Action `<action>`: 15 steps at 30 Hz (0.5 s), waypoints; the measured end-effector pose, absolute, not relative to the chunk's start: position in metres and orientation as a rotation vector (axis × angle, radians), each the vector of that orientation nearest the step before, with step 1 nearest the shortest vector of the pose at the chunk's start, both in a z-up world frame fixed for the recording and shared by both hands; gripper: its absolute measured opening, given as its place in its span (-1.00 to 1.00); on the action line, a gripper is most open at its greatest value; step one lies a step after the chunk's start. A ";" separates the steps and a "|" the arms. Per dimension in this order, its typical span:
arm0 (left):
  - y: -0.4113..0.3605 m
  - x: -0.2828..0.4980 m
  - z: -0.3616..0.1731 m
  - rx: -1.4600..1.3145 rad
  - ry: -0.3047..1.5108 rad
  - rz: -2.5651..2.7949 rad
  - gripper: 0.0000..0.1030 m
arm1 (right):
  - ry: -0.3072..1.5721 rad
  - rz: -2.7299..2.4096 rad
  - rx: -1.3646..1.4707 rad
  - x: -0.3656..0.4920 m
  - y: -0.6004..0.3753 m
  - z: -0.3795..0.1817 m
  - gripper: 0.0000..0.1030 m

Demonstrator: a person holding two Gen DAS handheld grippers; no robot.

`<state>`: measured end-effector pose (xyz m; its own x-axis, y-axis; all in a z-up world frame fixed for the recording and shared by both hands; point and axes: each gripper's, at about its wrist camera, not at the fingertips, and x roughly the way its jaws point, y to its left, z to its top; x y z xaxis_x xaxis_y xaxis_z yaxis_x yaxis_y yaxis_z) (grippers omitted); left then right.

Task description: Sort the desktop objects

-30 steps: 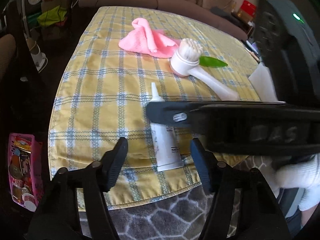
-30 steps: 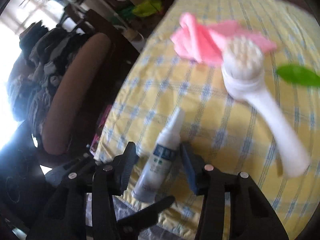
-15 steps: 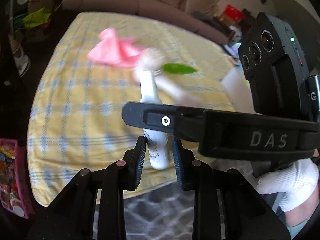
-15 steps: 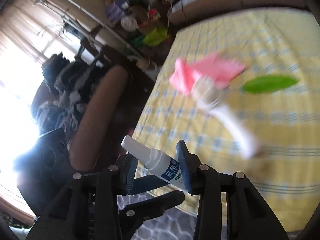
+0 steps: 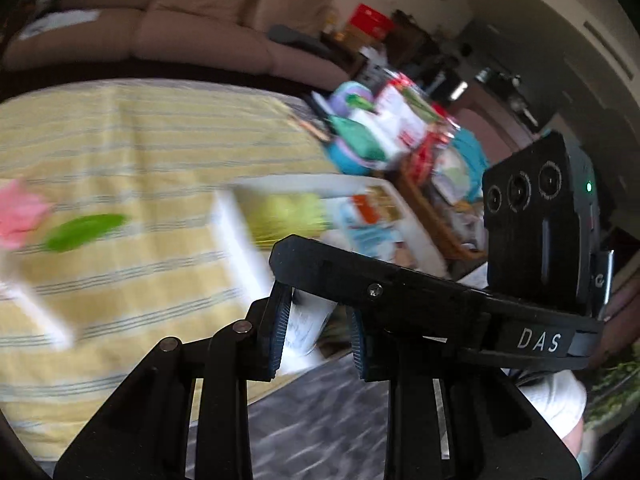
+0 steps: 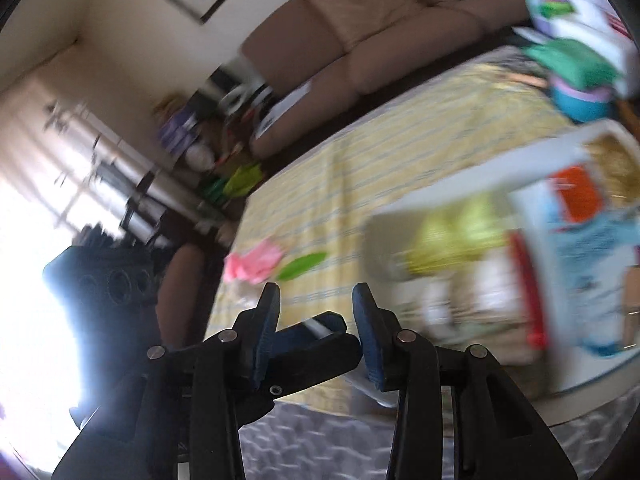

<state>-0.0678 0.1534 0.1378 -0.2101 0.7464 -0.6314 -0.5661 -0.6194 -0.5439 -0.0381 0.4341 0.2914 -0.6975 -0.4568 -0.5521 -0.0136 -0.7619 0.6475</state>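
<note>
My left gripper (image 5: 316, 332) is closed around the white tube (image 5: 306, 334) and holds it off the yellow checked tablecloth (image 5: 132, 152). My right gripper (image 6: 316, 332) stands open just above and across the left one; a thin white sliver of the tube (image 6: 316, 326) shows between its jaws, which do not press it. A white storage box (image 5: 360, 188) with several packets stands at the table's right; it also shows in the right wrist view (image 6: 480, 176). A pink cloth (image 5: 18, 212), a green leaf (image 5: 82, 230) and the white brush handle (image 5: 32, 308) lie at the left.
A brown sofa (image 5: 168, 28) runs behind the table. A cluttered wicker basket (image 5: 404, 132) stands beyond the box. Grey patterned rug (image 5: 320, 420) lies below the table's front edge. Both views are motion-blurred.
Both grippers have swung right from the cloth and brush toward the white box. The right gripper, shut on the tube half a second ago, has opened; the left still holds it.
</note>
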 end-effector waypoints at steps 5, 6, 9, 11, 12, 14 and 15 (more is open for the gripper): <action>0.253 -0.075 0.120 -1.215 -0.227 1.840 -0.54 | -1.020 -2.536 1.123 -0.032 0.503 0.268 -0.23; 0.266 -0.076 0.116 -1.227 -0.217 1.832 -0.54 | -1.024 -2.536 1.126 -0.031 0.510 0.266 -0.23; 0.294 -0.077 0.104 -1.249 -0.143 1.848 -0.53 | -1.044 -2.543 1.109 -0.026 0.520 0.258 -0.23; 0.295 -0.074 0.101 -1.252 -0.113 1.868 -0.47 | -1.024 -2.558 1.118 -0.020 0.525 0.253 -0.14; 0.290 -0.076 0.099 -1.256 -0.096 1.873 -0.34 | -1.013 -2.564 1.125 -0.020 0.526 0.252 -0.09; 0.280 -0.079 0.097 -1.261 -0.048 1.899 -0.14 | -0.967 -2.586 1.145 -0.017 0.523 0.252 0.10; 0.271 -0.079 0.097 -1.257 -0.040 1.912 -0.02 | -0.955 -2.588 1.150 -0.016 0.522 0.251 0.17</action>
